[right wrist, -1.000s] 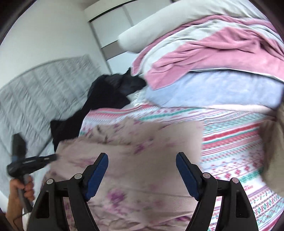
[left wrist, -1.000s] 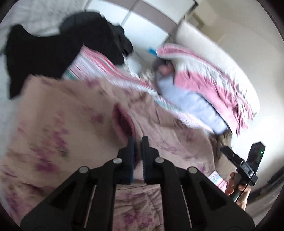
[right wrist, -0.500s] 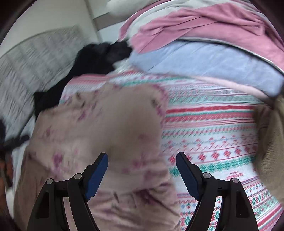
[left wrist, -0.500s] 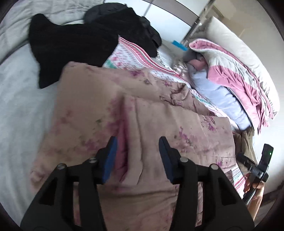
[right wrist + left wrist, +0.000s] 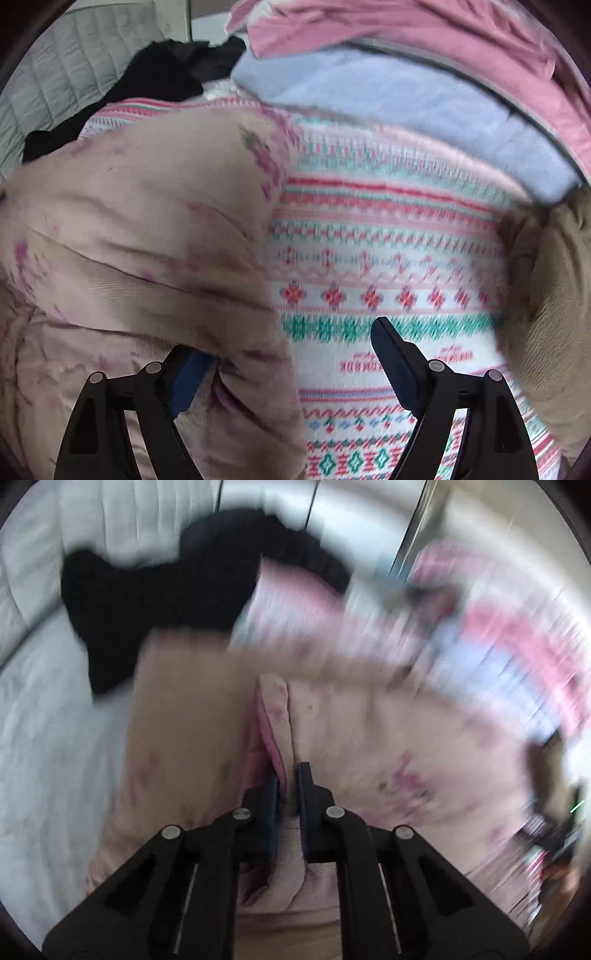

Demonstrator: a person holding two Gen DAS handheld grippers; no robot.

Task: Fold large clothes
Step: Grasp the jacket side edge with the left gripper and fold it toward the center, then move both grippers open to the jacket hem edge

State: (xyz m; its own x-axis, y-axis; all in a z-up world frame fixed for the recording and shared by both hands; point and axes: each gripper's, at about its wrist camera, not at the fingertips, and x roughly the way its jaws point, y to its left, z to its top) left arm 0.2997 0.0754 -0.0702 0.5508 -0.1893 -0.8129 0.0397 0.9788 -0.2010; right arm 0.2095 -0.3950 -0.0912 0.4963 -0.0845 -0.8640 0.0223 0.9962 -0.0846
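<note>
The pink flowered garment [image 5: 388, 738] lies spread on the bed, on top of a patterned blanket [image 5: 388, 258] with red and green stripes. In the left view the garment is smeared with blur, so its far edge and its flowers are hard to make out. A raised fold of it runs up the middle toward the left hand-held gripper [image 5: 290, 771]. The jaws of that gripper are nearly together, and the fold is pinched between them.

In the right view the garment [image 5: 147, 229] fills the left half, and its right edge lies over the blanket. The right hand-held gripper [image 5: 291, 354] is spread wide. Its left finger [image 5: 192, 373] is partly hidden under a bunched edge of the garment, and its right finger [image 5: 391, 350] hangs over the bare blanket. I cannot tell if the left finger touches the cloth.

Black clothes [image 5: 155, 598] lie toward the far left part of the bed, next to the garment's far corner. A grey quilted cover [image 5: 44, 738] shows along the bed's left side. A pile of pink and pale blue bedding [image 5: 406, 92] sits at the far right. A tan cloth [image 5: 546, 314] is cut off by the right edge.
</note>
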